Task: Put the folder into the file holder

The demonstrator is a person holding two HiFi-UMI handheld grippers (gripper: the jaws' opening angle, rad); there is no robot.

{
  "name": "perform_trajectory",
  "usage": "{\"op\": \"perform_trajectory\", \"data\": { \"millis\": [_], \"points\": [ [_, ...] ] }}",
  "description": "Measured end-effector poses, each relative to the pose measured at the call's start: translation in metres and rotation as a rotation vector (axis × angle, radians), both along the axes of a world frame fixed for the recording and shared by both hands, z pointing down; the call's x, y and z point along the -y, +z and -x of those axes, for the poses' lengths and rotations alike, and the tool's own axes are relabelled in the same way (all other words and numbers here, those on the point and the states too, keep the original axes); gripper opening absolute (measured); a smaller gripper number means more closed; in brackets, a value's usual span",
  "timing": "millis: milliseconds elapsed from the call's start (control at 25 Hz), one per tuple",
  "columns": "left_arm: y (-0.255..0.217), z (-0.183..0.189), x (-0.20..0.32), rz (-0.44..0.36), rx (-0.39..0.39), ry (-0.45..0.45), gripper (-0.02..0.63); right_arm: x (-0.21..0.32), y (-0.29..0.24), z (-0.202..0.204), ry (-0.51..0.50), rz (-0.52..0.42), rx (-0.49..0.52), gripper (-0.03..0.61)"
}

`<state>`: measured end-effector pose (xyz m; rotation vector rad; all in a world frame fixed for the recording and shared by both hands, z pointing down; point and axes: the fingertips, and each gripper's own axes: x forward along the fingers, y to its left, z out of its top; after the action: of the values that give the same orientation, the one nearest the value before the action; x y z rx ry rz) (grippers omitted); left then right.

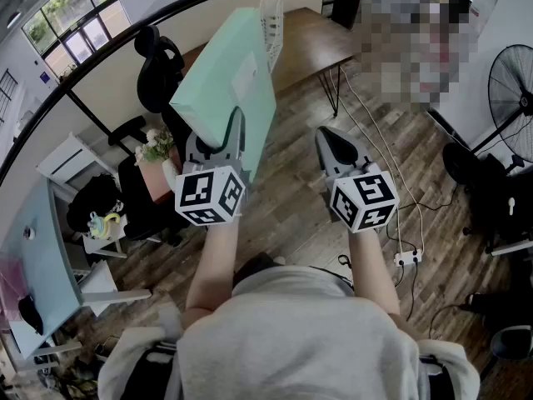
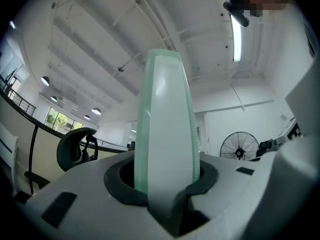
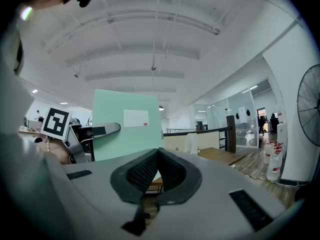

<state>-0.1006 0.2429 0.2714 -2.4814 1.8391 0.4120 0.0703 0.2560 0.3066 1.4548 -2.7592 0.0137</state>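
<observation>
A mint-green folder with a white label is held up in the air, tilted, in front of the person. My left gripper is shut on its lower edge; in the left gripper view the folder stands edge-on between the pads of that gripper. My right gripper is to the right of the folder, apart from it, shut with nothing in it. The right gripper view shows its closed jaws and the folder at the left. A white mesh file holder stands on the wooden table beyond.
A black office chair stands left of the wooden table. A pink planter with flowers and a light blue desk are at the left. A standing fan is at the right. A power strip with cables lies on the wood floor.
</observation>
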Motion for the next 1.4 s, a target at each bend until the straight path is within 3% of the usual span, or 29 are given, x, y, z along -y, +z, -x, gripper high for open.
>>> {"op": "perform_trajectory", "data": {
  "millis": [640,1000,1400],
  "points": [
    [0.01,0.005,0.016,0.017,0.032,0.051,0.169,0.016,0.018,0.016,0.025,0.043,0.137,0.009],
    [0.013,0.023,0.034,0.005,0.034,0.081,0.169,0.025,0.024,0.028,0.066,0.049,0.093,0.011],
    [0.036,0.03,0.059,0.052,-0.015,0.088,0.169,0.056,0.043,0.028,0.085,0.084,0.014,0.009]
  ]
}}
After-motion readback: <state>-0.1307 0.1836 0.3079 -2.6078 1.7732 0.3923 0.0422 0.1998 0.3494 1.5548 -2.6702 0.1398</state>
